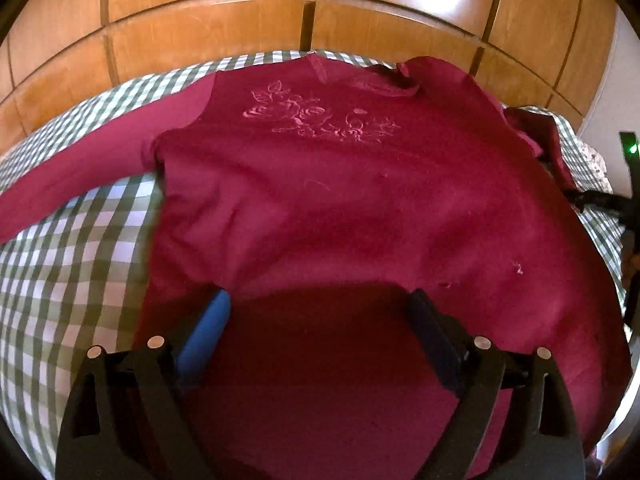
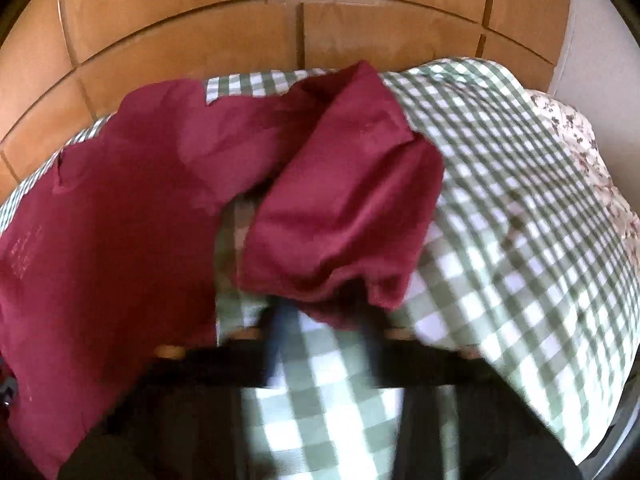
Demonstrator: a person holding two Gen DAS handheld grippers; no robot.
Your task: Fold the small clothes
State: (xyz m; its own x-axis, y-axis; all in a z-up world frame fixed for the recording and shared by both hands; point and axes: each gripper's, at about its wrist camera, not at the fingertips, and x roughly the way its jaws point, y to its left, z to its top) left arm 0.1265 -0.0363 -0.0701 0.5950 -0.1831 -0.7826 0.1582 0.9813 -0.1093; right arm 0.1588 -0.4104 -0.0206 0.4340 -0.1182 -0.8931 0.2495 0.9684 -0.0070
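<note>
A: Left gripper (image 1: 320,312) first. Jaws wide apart, blue pad on one finger, dark pad on the other. Nothing between them. It hangs over the lower body of the maroon top (image 1: 352,200), pads not pressing cloth as far as I can see.

B: Right gripper (image 2: 324,320)?

A: Badly blurred in its own view. The fingers look drawn close together right at the end of the right sleeve (image 2: 344,216). Jaws read as closed; the cuff edge sits at the tips, so my call is it has pinched the cuff. Can't see the contact cleanly.

B: Where's the garment?

A: Flat, face up on the green checked cover (image 1: 80,264), flower embroidery (image 1: 320,116) on the chest. Left sleeve (image 1: 80,172) stretched out straight to the side. Right sleeve bunched and doubled on itself beside the body. Wooden panelling (image 1: 280,12) behind; a floral fabric (image 2: 592,160) shows at the cover's far right edge.

B: Step?

A: Early. Body spread, no fold made yet. Looks like the sleeve-in stage, right side first.

B: Next move?

A: Carry the cuff across onto the chest and lay it flat without dragging the body. Left claw is free to pin the hem or go for the other sleeve. Risk: thin grip on the cuff, could slip.
</note>
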